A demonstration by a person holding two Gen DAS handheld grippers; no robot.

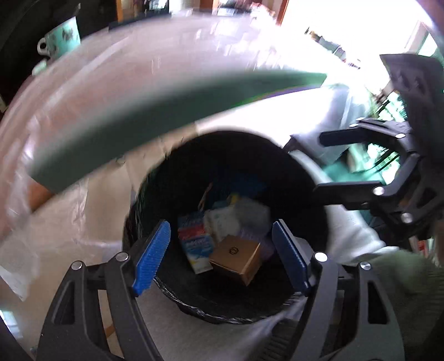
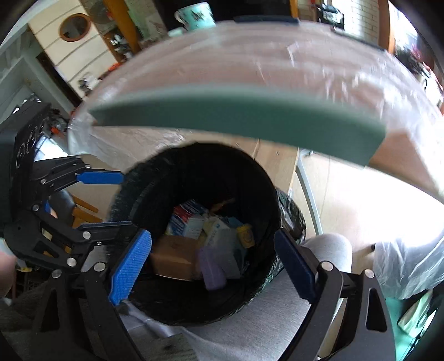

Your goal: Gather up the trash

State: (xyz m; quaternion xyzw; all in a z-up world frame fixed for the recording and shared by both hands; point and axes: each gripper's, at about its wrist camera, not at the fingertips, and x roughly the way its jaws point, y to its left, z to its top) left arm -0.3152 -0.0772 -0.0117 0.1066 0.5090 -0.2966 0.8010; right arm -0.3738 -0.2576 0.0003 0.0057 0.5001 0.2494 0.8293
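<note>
A black-lined trash bin [image 1: 155,194] [image 2: 266,183] stands below both grippers, seen from above. Inside lie a brown cardboard box [image 1: 236,258] [image 2: 174,255], a blue and red carton [image 1: 194,238] [image 2: 183,219], white packets, a purple piece [image 2: 213,266] and a yellow cap [image 2: 245,234]. My left gripper [image 1: 222,255] is open and empty over the bin mouth. My right gripper [image 2: 213,266] is open and empty over it too. Each shows in the other's view, the right [image 1: 333,163] and the left [image 2: 111,200], both open.
The table's green edge [image 1: 138,130] [image 2: 236,119], covered in clear plastic [image 1: 97,83] [image 2: 277,55], juts out above the bin. A mint mug [image 1: 61,36] [image 2: 197,15] stands on it. A person's grey-clad leg [image 2: 327,250] is beside the bin.
</note>
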